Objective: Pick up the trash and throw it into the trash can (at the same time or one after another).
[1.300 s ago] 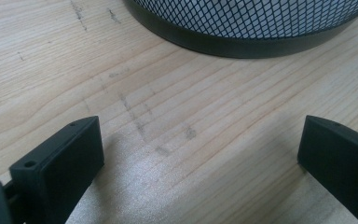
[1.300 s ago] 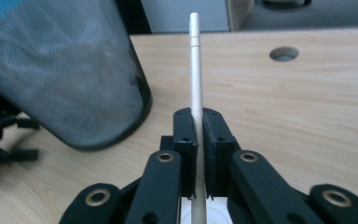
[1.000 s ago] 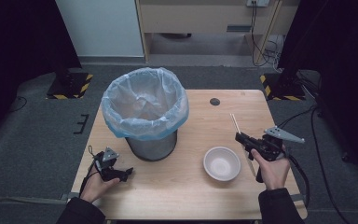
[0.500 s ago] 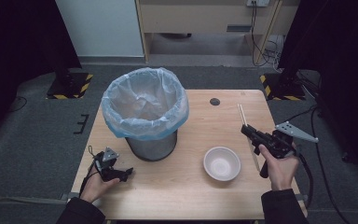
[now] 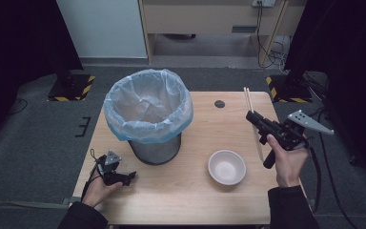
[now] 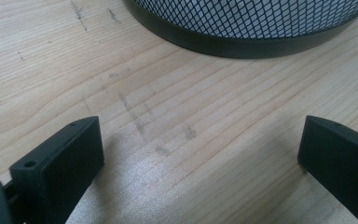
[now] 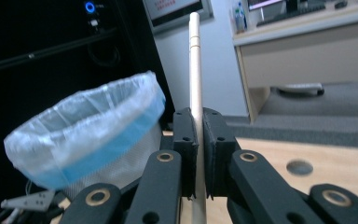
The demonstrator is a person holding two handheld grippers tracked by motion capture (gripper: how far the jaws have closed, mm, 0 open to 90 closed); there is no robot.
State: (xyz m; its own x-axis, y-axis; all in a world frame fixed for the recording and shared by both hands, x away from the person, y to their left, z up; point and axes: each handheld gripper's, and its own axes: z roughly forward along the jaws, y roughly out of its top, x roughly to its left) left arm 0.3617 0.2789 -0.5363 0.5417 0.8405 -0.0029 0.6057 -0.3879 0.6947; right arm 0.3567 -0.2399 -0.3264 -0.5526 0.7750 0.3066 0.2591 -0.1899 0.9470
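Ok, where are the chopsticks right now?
The chopsticks are clamped in the right gripper, lifted over the table's right side, beyond the white bowl and right of the lined bin.

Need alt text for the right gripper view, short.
The right gripper has its black fingers shut on a pair of pale chopsticks that stand upright. Behind at left is a mesh bin with a blue-edged plastic liner, on a wooden table.

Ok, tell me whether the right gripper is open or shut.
Shut: the right gripper has both jaws pressed against the chopsticks, which stand up between them.
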